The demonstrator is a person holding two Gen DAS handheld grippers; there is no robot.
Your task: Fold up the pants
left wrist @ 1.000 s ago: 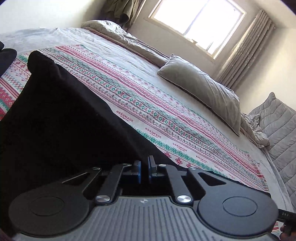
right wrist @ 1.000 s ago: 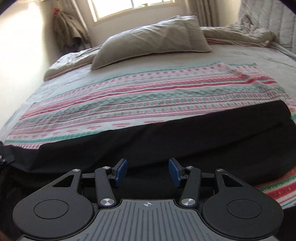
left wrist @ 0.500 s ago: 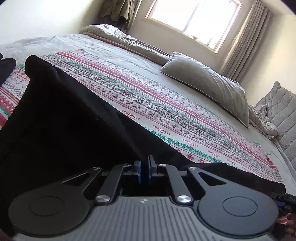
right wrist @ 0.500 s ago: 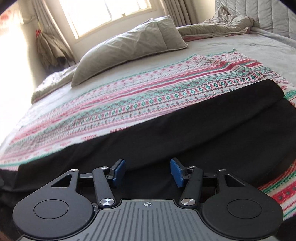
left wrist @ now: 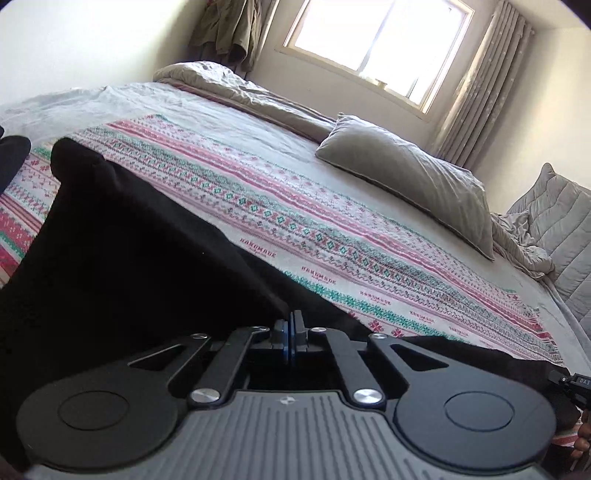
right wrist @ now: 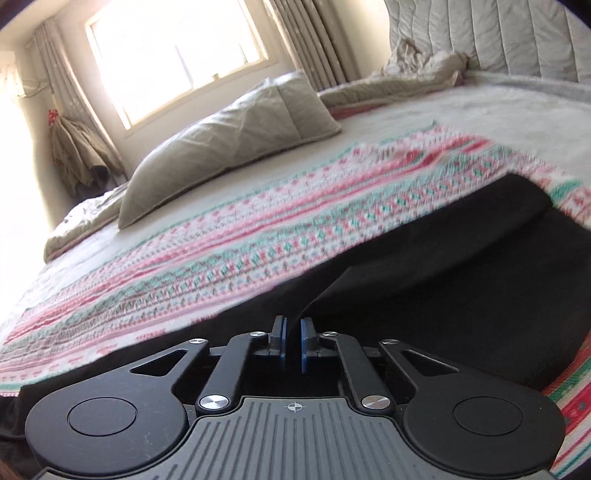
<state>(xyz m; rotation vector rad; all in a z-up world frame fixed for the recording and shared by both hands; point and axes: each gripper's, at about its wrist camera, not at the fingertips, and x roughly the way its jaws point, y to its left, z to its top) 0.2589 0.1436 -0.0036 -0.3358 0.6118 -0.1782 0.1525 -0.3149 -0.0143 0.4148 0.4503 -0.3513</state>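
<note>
Black pants (left wrist: 122, 258) are spread flat on a bed, seen first from the left wrist. Their long side runs across the near edge of the bed, from the far left corner down toward the lower right. The left gripper (left wrist: 291, 334) is closed tight, and a fold of the black cloth is pinched between its blue pads. Under the pants a knitted blanket (left wrist: 295, 229) with pink, red and green stripes is laid over a grey sheet (left wrist: 155, 99). A grey pillow (left wrist: 410, 177) is seen farther back, well apart from the pants. A bright window (left wrist: 373, 40), a curtain (left wrist: 480, 85) and hanging clothes (left wrist: 232, 29) are seen at the far wall.

From the right wrist, the pants (right wrist: 461, 280) are seen lying along the near edge, with one end lifted off the blanket (right wrist: 229, 251) at the right. The right gripper (right wrist: 291, 341) has just been closed, and an edge of the black cloth is caught between its blue pads. The pillow (right wrist: 236, 144) is seen beyond the blanket, below the window (right wrist: 173, 51). A padded headboard (right wrist: 498, 33) is seen at the far right.
</note>
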